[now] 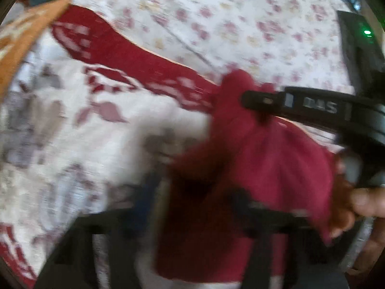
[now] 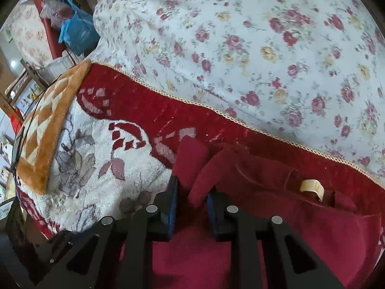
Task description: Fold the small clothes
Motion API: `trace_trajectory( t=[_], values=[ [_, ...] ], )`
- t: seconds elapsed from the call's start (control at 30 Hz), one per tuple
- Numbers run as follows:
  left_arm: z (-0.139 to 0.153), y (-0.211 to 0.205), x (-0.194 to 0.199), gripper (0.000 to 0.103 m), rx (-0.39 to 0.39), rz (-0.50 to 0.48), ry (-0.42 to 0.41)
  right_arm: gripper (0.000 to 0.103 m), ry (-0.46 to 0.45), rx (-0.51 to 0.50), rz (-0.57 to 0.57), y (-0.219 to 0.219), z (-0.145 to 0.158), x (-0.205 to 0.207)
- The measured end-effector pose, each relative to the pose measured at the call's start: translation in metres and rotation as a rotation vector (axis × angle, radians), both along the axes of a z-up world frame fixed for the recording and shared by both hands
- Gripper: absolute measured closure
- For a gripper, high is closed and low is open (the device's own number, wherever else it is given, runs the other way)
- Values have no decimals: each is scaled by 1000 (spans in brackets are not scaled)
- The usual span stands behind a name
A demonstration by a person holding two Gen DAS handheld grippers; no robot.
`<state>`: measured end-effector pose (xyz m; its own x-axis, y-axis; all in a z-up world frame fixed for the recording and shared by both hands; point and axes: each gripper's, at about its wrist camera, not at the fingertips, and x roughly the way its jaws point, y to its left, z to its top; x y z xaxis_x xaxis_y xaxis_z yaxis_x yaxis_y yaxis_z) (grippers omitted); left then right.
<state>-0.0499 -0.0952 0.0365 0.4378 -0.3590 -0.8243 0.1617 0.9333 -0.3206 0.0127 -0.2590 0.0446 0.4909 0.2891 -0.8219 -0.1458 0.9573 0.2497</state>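
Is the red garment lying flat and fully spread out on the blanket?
No, the red garment is bunched, and a fold of it is pinched between the right gripper's blue pads above the blanket.

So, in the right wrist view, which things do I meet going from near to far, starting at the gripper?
Right gripper clamping a fold of the dark red garment → red and white blanket with its cord edge → floral bedsheet.

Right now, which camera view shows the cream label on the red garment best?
The right wrist view: the cream label is sharp there, standing up from the red garment. The left wrist view is blurred and shows only red garment folds, no label.
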Motion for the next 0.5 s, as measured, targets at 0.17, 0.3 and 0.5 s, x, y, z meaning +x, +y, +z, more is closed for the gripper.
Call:
trace_trajectory(
  t=[0.17,0.3,0.5],
  values=[
    [8,-18,-12,78,79,-37,-63,81,6,4,-19,-6,-3,-6],
    [12,-18,-14,80,73,-44,-69,81,10,9,-26,-12,0,-8],
    [16,-19,-18,82,65,-50,-72,79,7,16,-32,-12,5,-11]
  ],
)
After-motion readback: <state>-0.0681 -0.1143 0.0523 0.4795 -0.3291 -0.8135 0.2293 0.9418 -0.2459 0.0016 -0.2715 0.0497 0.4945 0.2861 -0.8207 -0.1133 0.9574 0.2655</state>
